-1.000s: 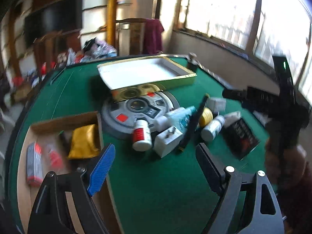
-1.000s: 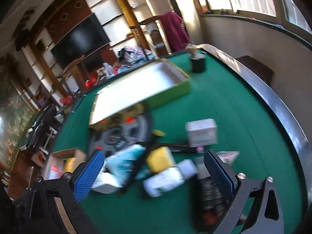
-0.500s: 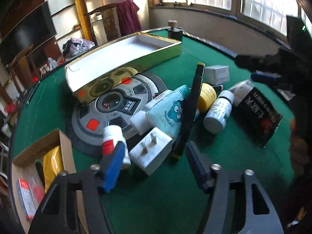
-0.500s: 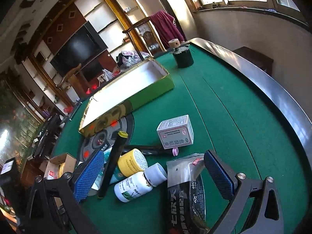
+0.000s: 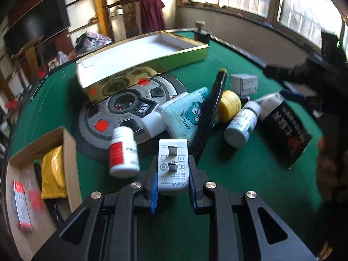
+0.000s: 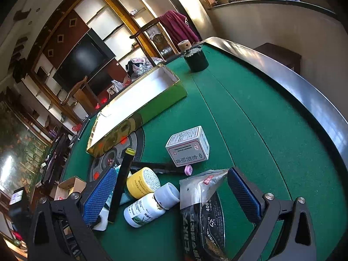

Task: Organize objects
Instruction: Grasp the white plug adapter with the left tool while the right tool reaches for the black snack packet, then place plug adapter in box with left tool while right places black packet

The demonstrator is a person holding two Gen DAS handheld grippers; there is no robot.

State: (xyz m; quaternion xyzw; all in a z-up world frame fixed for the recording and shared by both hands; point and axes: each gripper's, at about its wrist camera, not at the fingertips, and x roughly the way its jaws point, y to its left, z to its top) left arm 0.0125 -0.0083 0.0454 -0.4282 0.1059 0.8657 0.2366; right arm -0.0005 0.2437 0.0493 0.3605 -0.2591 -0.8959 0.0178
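My left gripper (image 5: 173, 174) is shut on a white plug adapter (image 5: 173, 165), its two prongs facing up, just above the green table (image 5: 239, 174). Beside it lie a white bottle with a red label (image 5: 123, 152), a light blue pouch (image 5: 184, 115), a long black stick (image 5: 212, 108), a yellow jar (image 5: 230, 106) and a white bottle (image 5: 241, 126). My right gripper (image 6: 171, 195) is open over the white bottle (image 6: 148, 208), yellow jar (image 6: 143, 182) and black bag (image 6: 204, 219). It touches none of them.
A cardboard box (image 5: 67, 152) at the left holds a yellow packet (image 5: 53, 174) and a red-marked pack (image 5: 19, 204). A gold-rimmed open box (image 5: 139, 56) rests on a round grey disc (image 5: 121, 113). A small white carton (image 6: 189, 146) and a dark cup (image 6: 196, 59) stand farther back.
My left gripper has moved forward and down to the pile and closed on the white plug adapter. My right gripper has come lower over the bottles and bag and stays open.
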